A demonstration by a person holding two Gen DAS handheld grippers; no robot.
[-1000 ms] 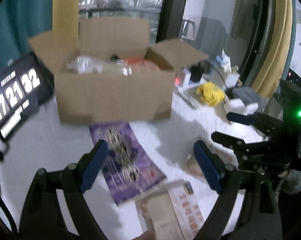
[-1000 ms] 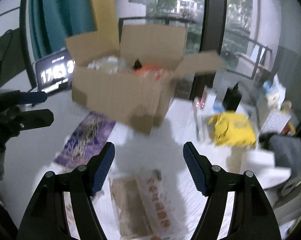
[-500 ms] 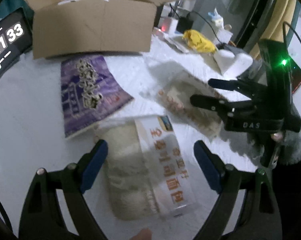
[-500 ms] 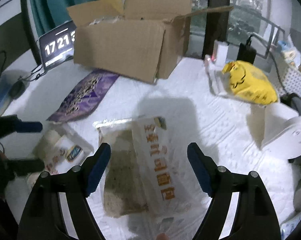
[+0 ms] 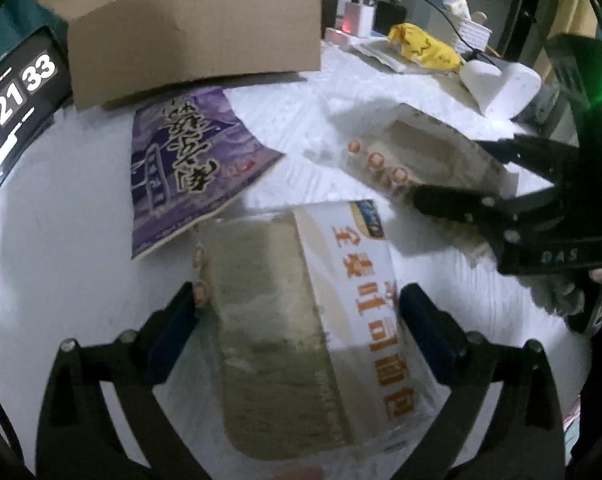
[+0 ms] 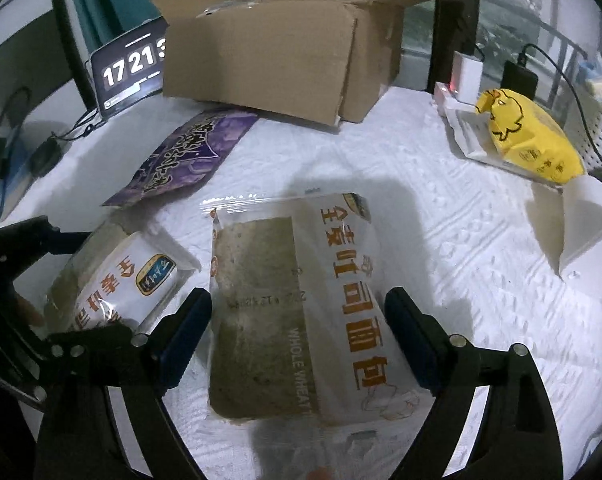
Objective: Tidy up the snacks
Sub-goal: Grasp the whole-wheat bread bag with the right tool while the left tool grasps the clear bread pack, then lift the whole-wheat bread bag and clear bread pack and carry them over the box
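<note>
- Barely started: cardboard box [image 6: 269,52] at the back already holds some packs, but two bread packs, the purple packet [image 5: 181,168] and the yellow bag [image 6: 529,140] still lie on the counter [image 6: 441,200].
- Left tongs [image 5: 297,300]: pitched down, jaws just opened wide, straddling the near bread pack [image 5: 269,340], no squeeze yet.
- Right tongs [image 6: 299,300]: same pose, jaws just opened, straddling the other bread pack [image 6: 285,272], not gripping.

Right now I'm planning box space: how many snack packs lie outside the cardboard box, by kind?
Whole wheat bread packs: 2
Purple bag: 1
Yellow bag: 1
Total: 4
</note>
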